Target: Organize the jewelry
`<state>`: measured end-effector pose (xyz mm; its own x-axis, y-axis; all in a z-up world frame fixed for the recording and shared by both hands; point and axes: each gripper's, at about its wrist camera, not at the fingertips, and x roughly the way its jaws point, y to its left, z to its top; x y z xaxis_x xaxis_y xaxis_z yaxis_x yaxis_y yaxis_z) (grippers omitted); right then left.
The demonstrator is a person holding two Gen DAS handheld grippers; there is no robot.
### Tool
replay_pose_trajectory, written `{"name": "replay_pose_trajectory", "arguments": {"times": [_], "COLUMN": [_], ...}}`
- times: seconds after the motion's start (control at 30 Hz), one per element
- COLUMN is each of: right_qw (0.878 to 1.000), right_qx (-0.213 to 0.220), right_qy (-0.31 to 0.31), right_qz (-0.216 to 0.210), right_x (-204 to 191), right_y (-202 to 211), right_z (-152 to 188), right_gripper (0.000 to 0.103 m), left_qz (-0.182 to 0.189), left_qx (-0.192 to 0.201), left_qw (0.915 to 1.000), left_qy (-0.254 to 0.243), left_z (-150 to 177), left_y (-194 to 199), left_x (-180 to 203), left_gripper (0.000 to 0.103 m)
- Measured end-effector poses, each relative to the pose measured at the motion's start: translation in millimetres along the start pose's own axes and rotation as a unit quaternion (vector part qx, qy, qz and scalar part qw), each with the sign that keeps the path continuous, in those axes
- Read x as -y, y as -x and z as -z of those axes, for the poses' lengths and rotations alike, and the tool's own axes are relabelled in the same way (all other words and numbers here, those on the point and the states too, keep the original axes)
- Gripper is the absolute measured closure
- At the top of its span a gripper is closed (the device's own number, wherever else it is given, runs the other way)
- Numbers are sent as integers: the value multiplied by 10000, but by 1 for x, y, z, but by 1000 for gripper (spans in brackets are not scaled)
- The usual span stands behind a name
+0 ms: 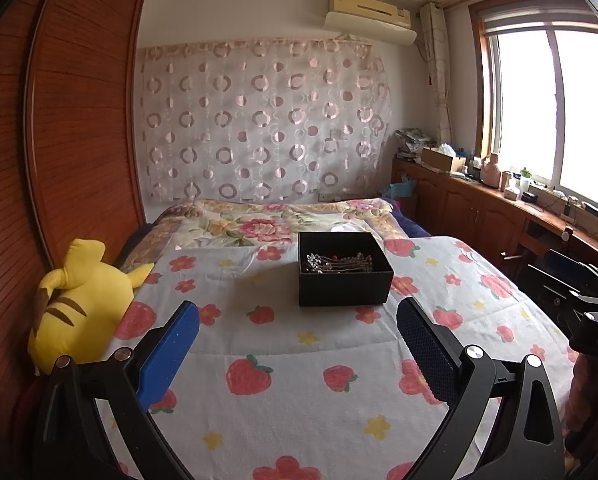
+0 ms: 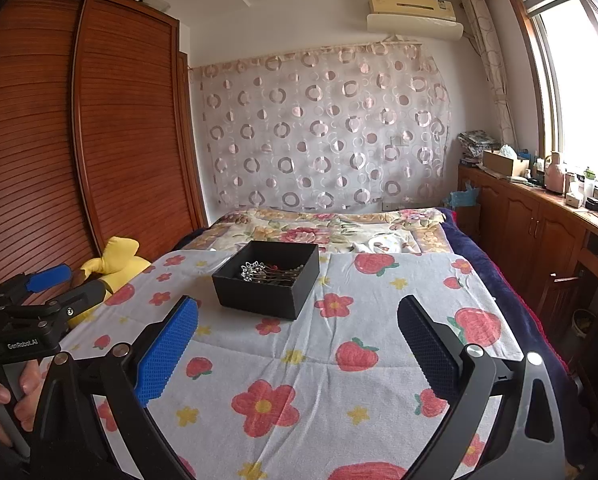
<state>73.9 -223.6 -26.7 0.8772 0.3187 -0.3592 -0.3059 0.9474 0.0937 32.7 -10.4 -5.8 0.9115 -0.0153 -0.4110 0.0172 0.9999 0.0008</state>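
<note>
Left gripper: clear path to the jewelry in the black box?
Probably yes. The left gripper is open, and only bare strawberry-print blanket lies before the open-topped black box; the silver jewelry sits uncovered inside.

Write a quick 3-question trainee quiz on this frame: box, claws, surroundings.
1. True or false: the black box lies closed with its lid on.
2. Multiple choice: what sits on the strawberry-print blanket's left edge, by the wardrobe? A) yellow plush toy B) folded towel C) lamp
3. Short answer: what state are the left claw and the right claw in, and is either touching the box?

Key
1. False: it is open, with silver jewelry inside.
2. A, the yellow plush toy.
3. Both open and empty, short of the box; neither touches it.
</note>
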Motion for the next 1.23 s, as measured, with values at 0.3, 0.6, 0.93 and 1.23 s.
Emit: {"name": "replay_pose_trajectory", "arguments": {"times": [0.3,0.6,0.93,1.23], "right_qw": [10000,10000,10000,10000], "right_qx": [-1,6,9,12], "right_qy": [-3,-4,-1,-5], "right_qz": [0,5,6,4], "right_x": [0,1,0,0], "right_y": [0,0,-1,-1], "right_z": [1,1,1,2], "right_gripper": [2,2,2,2], "left_qz": [7,5,7,-2], "left_qx": [-4,0,1,-9], "left_qw": [10000,10000,10000,10000], "left_qy": [8,8,4,12], "left_z": [0,0,0,-1], "left_y": [1,1,1,4], "left_x": [1,1,1,1], "left_gripper": [8,8,8,8]}}
